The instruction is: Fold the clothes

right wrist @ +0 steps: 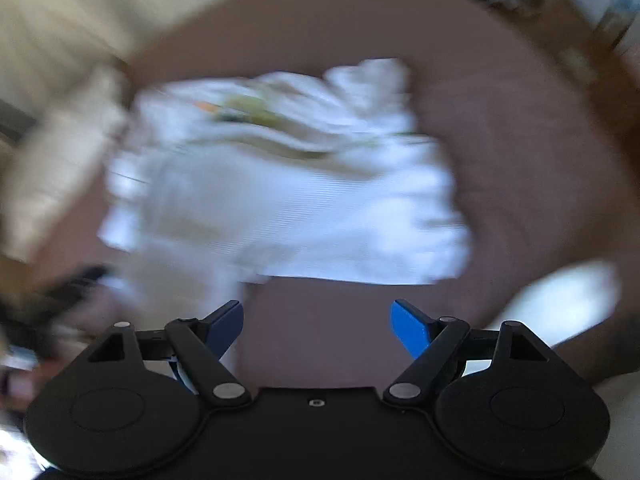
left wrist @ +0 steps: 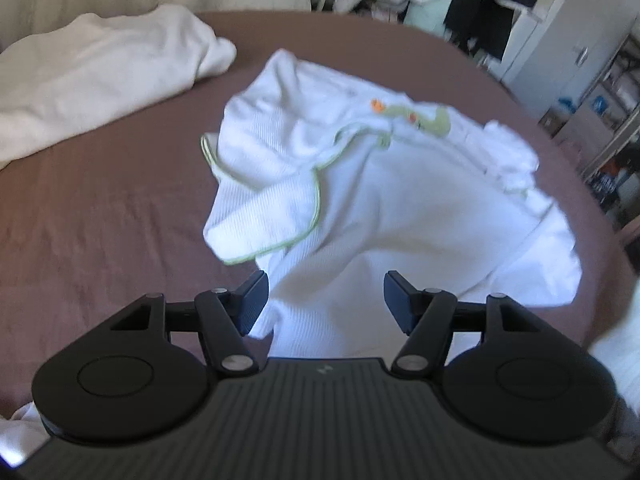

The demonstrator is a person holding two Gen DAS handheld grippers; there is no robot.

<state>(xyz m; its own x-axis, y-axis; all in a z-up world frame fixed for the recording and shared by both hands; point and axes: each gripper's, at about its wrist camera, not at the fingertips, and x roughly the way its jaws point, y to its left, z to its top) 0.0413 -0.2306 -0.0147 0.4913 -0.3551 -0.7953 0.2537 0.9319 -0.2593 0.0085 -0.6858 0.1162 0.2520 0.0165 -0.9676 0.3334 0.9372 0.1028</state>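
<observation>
A small white ribbed garment [left wrist: 372,200] with green trim and a green and orange embroidered patch lies crumpled on the brown bed sheet [left wrist: 100,220]. My left gripper [left wrist: 326,300] is open, its fingers spread over the garment's near edge, holding nothing. The right wrist view is blurred by motion; the same garment [right wrist: 288,200] lies ahead on the sheet [right wrist: 520,140]. My right gripper [right wrist: 316,326] is open and empty, just short of the garment's near edge.
A cream blanket [left wrist: 92,76] is heaped at the far left of the bed. Hanging clothes [left wrist: 492,0], a white cabinet [left wrist: 560,32] and shelves [left wrist: 612,92] stand beyond the bed on the right. Another white cloth [right wrist: 560,300] lies at the right.
</observation>
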